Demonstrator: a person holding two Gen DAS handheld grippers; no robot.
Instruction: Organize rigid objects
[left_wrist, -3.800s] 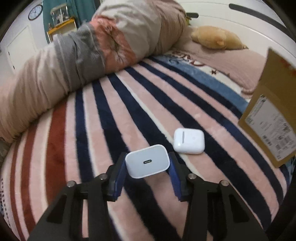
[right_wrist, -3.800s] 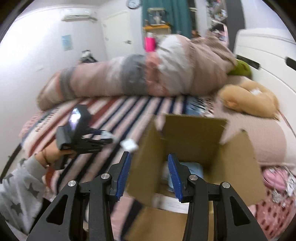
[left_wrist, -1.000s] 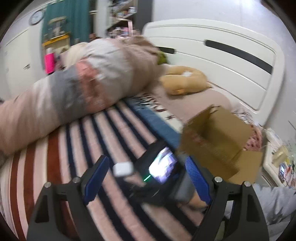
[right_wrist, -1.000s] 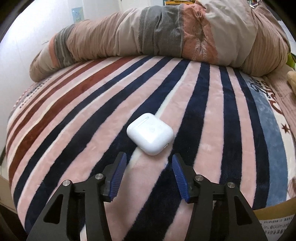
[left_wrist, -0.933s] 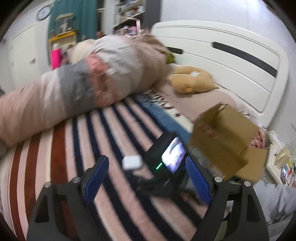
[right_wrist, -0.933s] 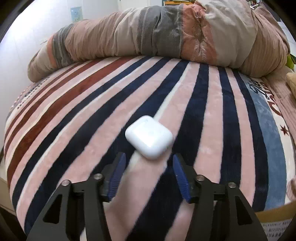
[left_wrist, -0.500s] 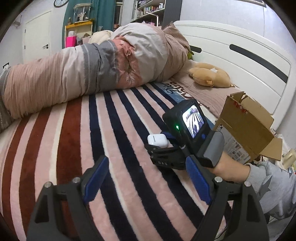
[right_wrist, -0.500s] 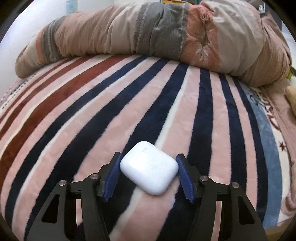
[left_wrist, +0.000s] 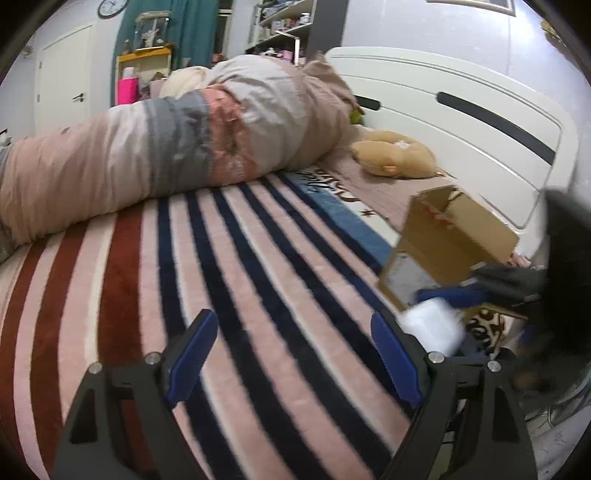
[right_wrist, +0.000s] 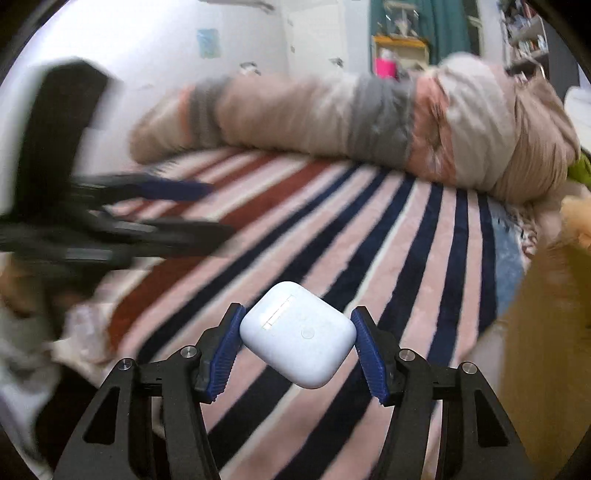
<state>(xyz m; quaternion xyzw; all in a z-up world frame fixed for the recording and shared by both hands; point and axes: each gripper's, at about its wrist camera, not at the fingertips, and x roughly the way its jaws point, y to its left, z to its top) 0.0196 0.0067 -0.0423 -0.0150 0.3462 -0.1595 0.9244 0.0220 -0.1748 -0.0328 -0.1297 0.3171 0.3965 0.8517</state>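
Observation:
My right gripper (right_wrist: 297, 349) is shut on a white earbud case (right_wrist: 299, 338) and holds it above the striped blanket (right_wrist: 369, 236). In the left wrist view the same case (left_wrist: 432, 325) shows blurred at the right, held by the right gripper's blue fingers (left_wrist: 452, 295) near the open cardboard box (left_wrist: 450, 240). My left gripper (left_wrist: 295, 354) is wide open and empty over the striped blanket (left_wrist: 221, 277). It shows blurred at the left of the right wrist view (right_wrist: 147, 210).
A rolled duvet (left_wrist: 166, 147) lies across the far side of the bed. A tan plush toy (left_wrist: 395, 157) rests by the white headboard (left_wrist: 461, 122). The box edge (right_wrist: 546, 332) is at the right of the right wrist view.
My right gripper closed on the earbud case, lifted it off the blanket and carried it toward the box. My left gripper stayed open and swung its view to the right.

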